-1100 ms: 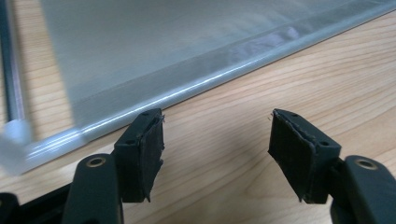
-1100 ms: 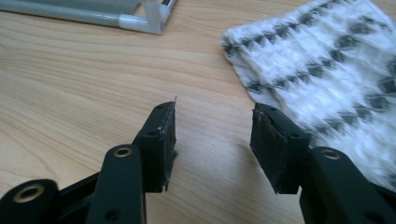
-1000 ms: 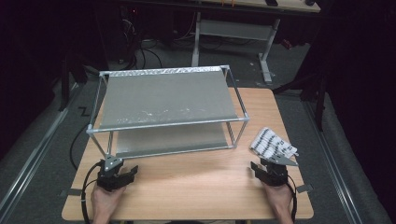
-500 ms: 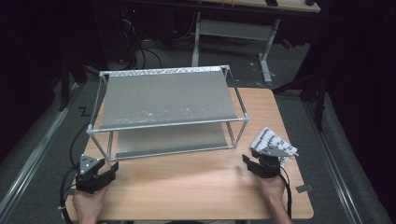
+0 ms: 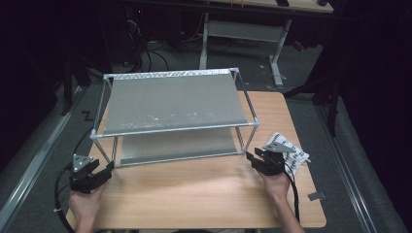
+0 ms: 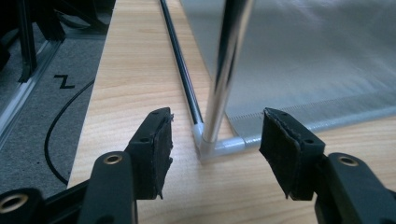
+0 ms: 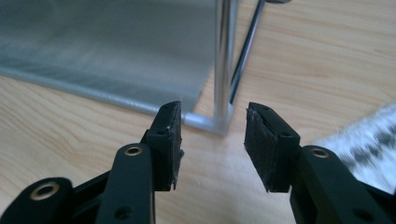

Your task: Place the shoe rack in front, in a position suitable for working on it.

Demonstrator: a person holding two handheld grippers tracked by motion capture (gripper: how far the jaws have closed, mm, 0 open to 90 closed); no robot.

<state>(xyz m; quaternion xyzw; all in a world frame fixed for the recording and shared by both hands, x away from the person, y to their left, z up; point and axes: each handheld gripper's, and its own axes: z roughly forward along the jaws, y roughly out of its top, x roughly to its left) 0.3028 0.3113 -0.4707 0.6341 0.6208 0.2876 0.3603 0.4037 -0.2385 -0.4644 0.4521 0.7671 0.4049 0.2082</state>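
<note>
I line up both tools on the two-tier metal rack (image 5: 170,104) on the worktop (image 5: 194,194): left tool (image 6: 214,140) and right tool (image 7: 212,135) spread, each having just narrowed toward a front corner post (image 6: 224,70), nothing pinched. Next I judge each must advance and clamp its post.

- The left claw (image 5: 103,171), held in the person's left hand (image 5: 86,205), has its jaws apart, nothing between the pads; they have just been closing.
- The right claw (image 5: 253,160), in the right hand (image 5: 277,183), likewise gapes empty, jaws just narrowing.
</note>
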